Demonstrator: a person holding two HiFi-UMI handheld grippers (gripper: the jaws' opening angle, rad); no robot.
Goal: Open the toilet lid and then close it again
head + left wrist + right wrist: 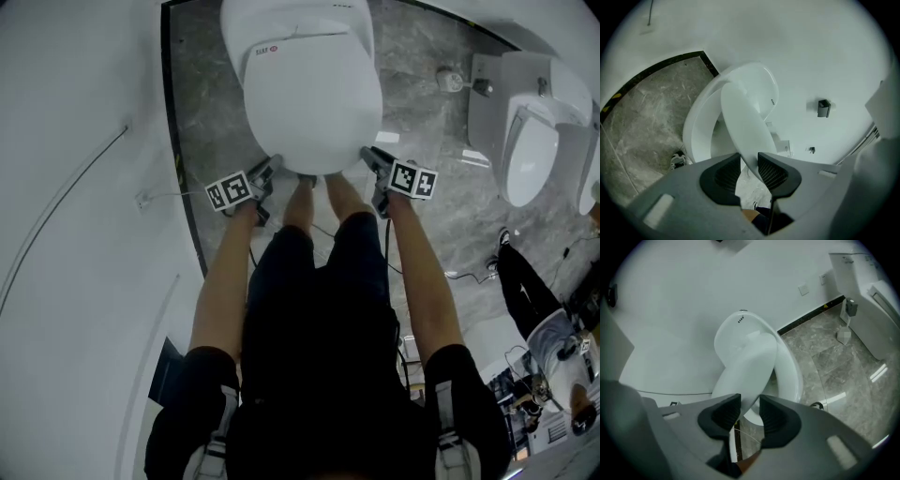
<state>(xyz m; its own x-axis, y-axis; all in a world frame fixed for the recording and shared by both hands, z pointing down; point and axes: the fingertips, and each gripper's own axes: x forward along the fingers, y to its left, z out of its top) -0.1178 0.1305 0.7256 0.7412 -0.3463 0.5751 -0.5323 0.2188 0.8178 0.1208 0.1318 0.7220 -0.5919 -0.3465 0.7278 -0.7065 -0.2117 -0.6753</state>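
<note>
The white toilet lid [312, 94] covers the bowl in the head view, seen from above. My left gripper [274, 167] sits at the lid's front left edge and my right gripper [368, 155] at its front right edge. In the left gripper view the lid [743, 122] stands tilted up off the seat [701, 122], and its rim runs between the jaws of the left gripper [749, 169], which is shut on it. In the right gripper view the lid [747, 366] slants above the seat [791, 371], with the right gripper [750, 412] shut on its rim.
A white wall runs along the left of the toilet, and grey marble floor [422, 84] lies to its right. A urinal [530, 155] hangs at the far right. The person's legs [319, 244] stand right before the bowl. A small black fixture [824, 108] is on the wall.
</note>
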